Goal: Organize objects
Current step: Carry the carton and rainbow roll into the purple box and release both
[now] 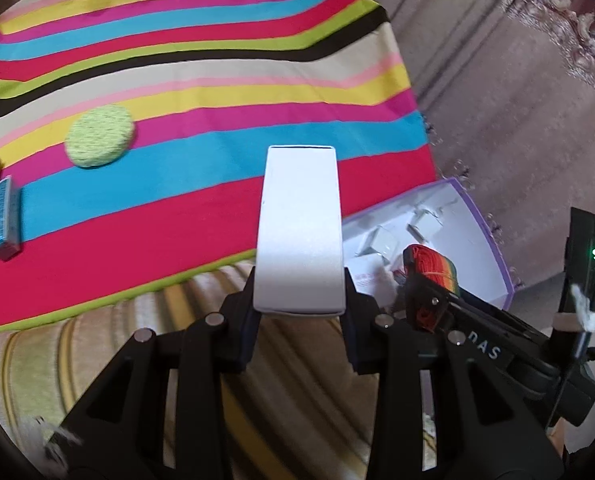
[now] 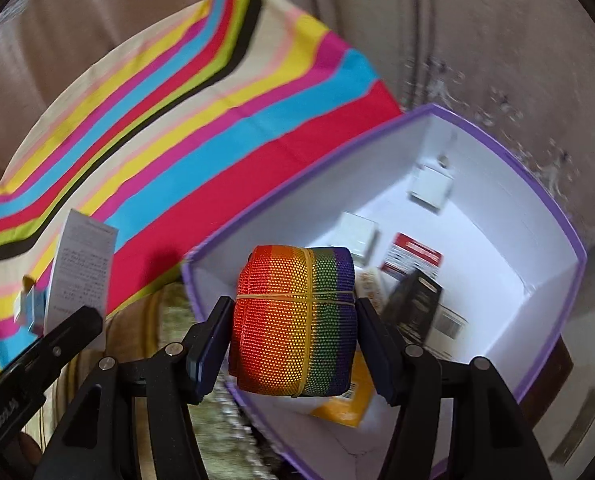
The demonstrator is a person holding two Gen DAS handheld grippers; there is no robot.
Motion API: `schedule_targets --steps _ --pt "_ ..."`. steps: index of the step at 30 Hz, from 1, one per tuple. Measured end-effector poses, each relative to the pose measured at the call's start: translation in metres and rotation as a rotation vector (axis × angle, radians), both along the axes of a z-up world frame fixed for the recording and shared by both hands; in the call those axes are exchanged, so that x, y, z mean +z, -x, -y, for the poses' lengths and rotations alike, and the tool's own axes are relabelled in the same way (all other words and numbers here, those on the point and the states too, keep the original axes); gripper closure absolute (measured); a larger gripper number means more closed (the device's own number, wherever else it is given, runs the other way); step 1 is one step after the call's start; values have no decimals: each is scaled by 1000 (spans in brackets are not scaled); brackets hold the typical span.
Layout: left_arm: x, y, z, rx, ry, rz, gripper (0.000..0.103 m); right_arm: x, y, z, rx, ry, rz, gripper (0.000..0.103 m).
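1. Your right hand-held gripper (image 2: 293,344) was clamped on the rainbow webbing roll (image 2: 293,320), which was bound with a rubber band and hung over the near rim of the purple-edged box (image 2: 569,232).
2. Your left hand-held gripper (image 1: 299,300) pinched the white carton (image 1: 300,232) by its lower end, above the striped cloth (image 1: 177,208) and just left of the box.
3. The box already held small white cubes, a red-labelled card, a dark packet and a yellow packet.
4. Step judged: stowing the roll, carton queued behind it.
5. Next move probably needed the roll carried further inward over bare floor of the box before release.
6. The green round pad (image 1: 100,136) and the blue packet (image 1: 4,220) lay on the cloth, not yet gathered.
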State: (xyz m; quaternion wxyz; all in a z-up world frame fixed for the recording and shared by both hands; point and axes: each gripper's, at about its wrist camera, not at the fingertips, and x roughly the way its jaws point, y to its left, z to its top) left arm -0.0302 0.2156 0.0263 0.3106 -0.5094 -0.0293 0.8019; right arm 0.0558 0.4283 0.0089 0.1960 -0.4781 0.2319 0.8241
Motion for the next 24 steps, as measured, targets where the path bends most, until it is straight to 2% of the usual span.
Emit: schedule_targets --steps 5,11,14,16,24 --pt "-2 -2 -19 -58 -22 23 64 -1 -14 -14 -85 2 8 41" --pt "-5 -6 -42 -144 -53 48 64 4 -20 -17 -131 -10 3 41" --pt "-6 -8 -50 -179 -57 58 59 2 -21 -19 -144 -3 5 38" --pt "-6 -8 -49 -182 -64 61 45 2 -24 -23 -166 6 -6 35" --pt "-8 -4 -42 -146 -81 79 43 2 -20 -18 -130 13 -11 33"
